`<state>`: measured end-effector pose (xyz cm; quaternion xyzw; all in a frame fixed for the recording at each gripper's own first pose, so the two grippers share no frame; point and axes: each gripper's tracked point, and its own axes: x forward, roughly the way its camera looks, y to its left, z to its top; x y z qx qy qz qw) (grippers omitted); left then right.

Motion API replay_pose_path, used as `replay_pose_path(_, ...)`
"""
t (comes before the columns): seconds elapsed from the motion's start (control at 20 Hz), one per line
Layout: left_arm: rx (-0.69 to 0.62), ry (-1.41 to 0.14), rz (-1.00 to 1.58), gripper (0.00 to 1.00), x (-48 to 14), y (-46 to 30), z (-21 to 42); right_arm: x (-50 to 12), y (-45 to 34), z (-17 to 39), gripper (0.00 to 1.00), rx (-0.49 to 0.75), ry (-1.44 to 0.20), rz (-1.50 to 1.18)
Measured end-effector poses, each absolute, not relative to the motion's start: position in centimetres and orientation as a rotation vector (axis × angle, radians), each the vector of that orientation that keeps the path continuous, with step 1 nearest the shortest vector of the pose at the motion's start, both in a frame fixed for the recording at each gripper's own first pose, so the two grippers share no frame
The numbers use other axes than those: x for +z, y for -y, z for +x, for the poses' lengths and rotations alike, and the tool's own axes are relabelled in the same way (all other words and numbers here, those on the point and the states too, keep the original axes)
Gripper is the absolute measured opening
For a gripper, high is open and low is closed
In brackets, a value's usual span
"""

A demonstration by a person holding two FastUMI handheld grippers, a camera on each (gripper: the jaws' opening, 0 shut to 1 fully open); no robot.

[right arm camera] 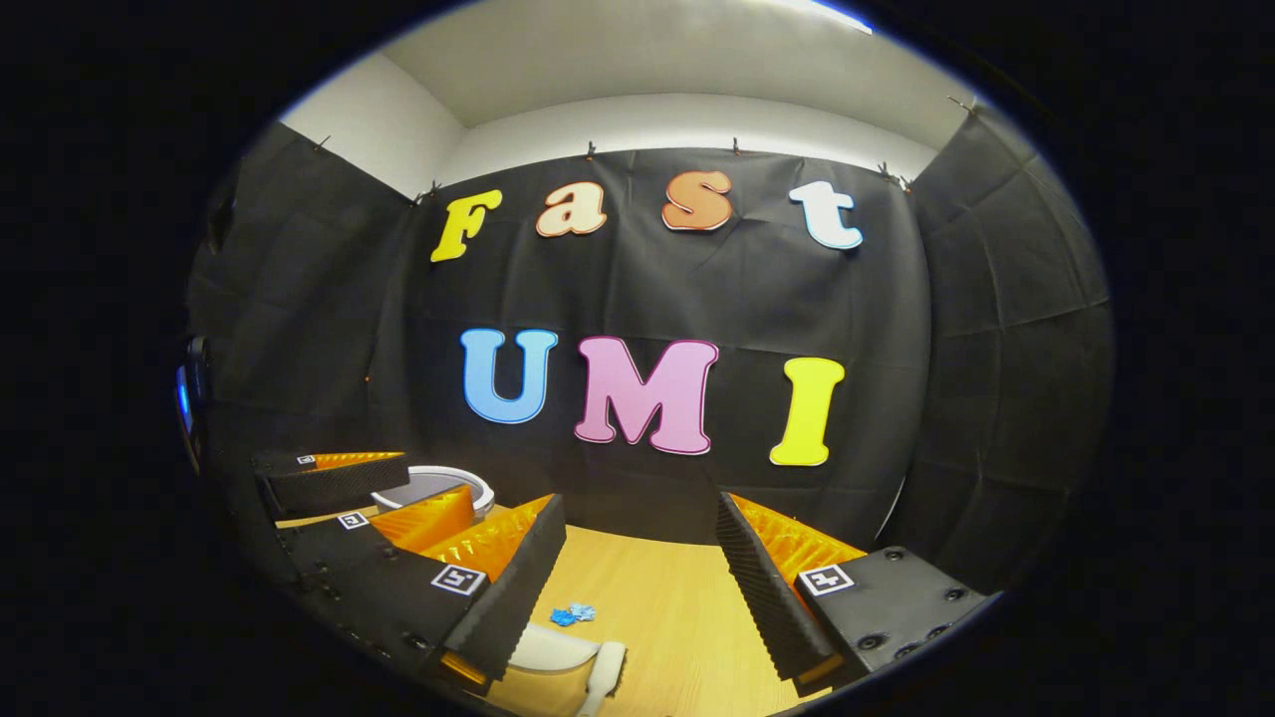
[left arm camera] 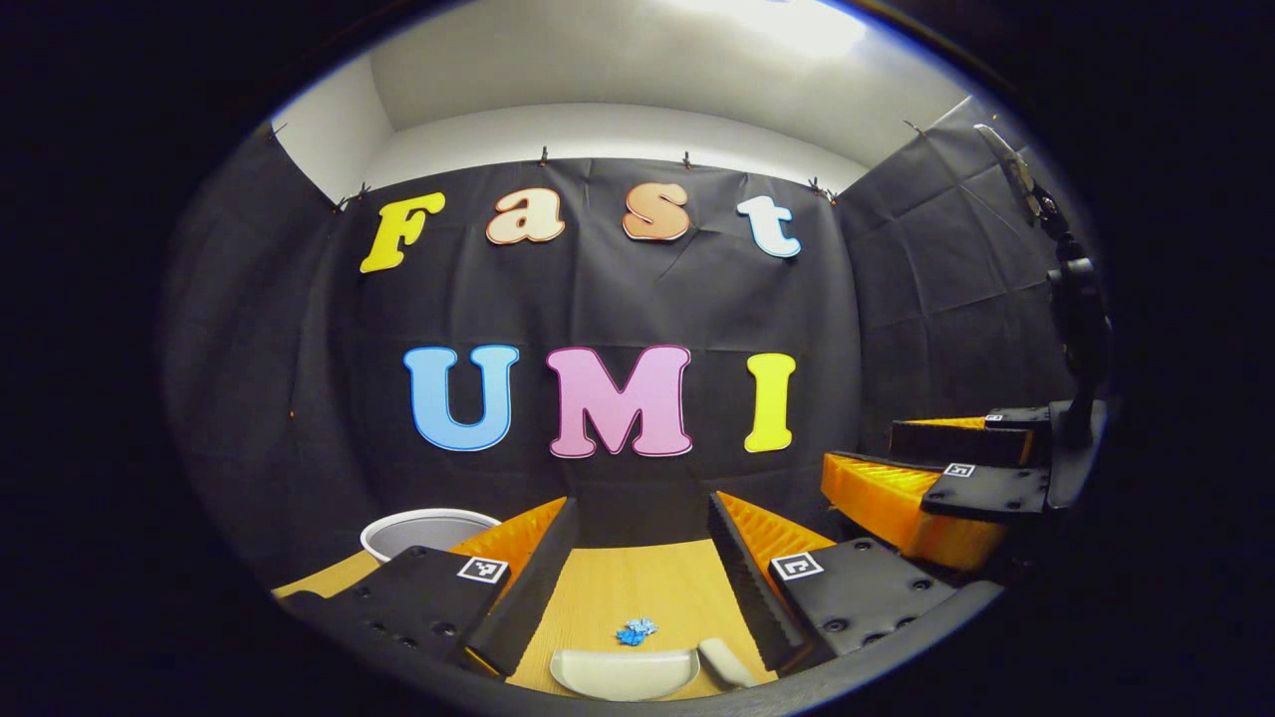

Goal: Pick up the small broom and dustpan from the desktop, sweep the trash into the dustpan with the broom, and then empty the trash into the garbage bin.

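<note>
A crumpled blue scrap of trash (left arm camera: 636,631) lies on the wooden desktop (left arm camera: 637,583). Just in front of it sits the white dustpan (left arm camera: 623,673), with a white handle (left arm camera: 725,662) at its right; I cannot tell whether that handle is the broom's. My left gripper (left arm camera: 642,513) hovers above them, open and holding nothing. In the right gripper view the blue trash (right arm camera: 574,614) and the dustpan (right arm camera: 553,649) lie low at the left, partly hidden behind my finger. My right gripper (right arm camera: 639,508) is open too, with bare desktop (right arm camera: 667,607) between its fingers.
A round white garbage bin (left arm camera: 428,530) stands at the back left of the desk, near the black wall. In the right gripper view the bin (right arm camera: 428,476) sits behind the left gripper (right arm camera: 438,493). The right gripper (left arm camera: 862,450) hangs to the right in the left gripper view.
</note>
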<state>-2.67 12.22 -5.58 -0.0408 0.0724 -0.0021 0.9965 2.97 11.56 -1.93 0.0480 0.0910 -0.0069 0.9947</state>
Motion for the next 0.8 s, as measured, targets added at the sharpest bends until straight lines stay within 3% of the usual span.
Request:
replay_pose_path(0.6,-0.076,-0.314,-0.133,0.78,-11.4,-13.1,-3.1,-6.6,-13.3,3.3,0.95,-0.057,-0.354,0.100)
replay_pose_path(0.8,-0.086,-0.441,-0.171,0.78,-15.6,-14.3,-4.0,-10.8,-15.8,3.9,0.95,-0.047,-0.485,0.151)
